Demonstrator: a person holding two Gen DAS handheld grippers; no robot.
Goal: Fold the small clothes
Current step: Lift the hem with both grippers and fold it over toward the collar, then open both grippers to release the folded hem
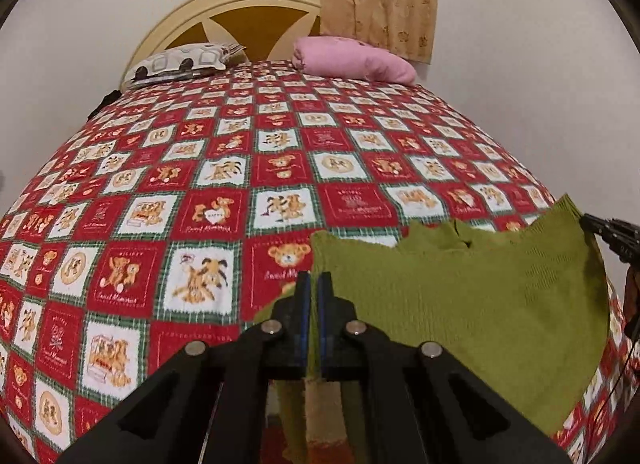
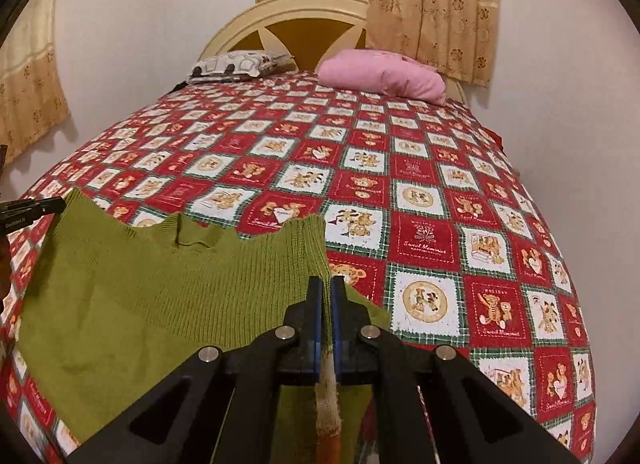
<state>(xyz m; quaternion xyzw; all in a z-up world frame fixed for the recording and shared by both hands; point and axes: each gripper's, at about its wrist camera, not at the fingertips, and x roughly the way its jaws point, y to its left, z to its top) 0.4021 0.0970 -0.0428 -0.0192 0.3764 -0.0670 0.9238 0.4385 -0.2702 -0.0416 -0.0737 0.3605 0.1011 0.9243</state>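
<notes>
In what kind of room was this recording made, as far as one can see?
Most likely a home bedroom. A bed with a red teddy-bear patchwork cover fills the view, a pink pillow lies by the cream headboard, and flowered curtains hang behind.

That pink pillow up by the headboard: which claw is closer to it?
Right, slightly. Both claws grip the green sweater at the foot of the bed, but the pink pillow lies on the right claw's side; the left claw sits further across.
</notes>
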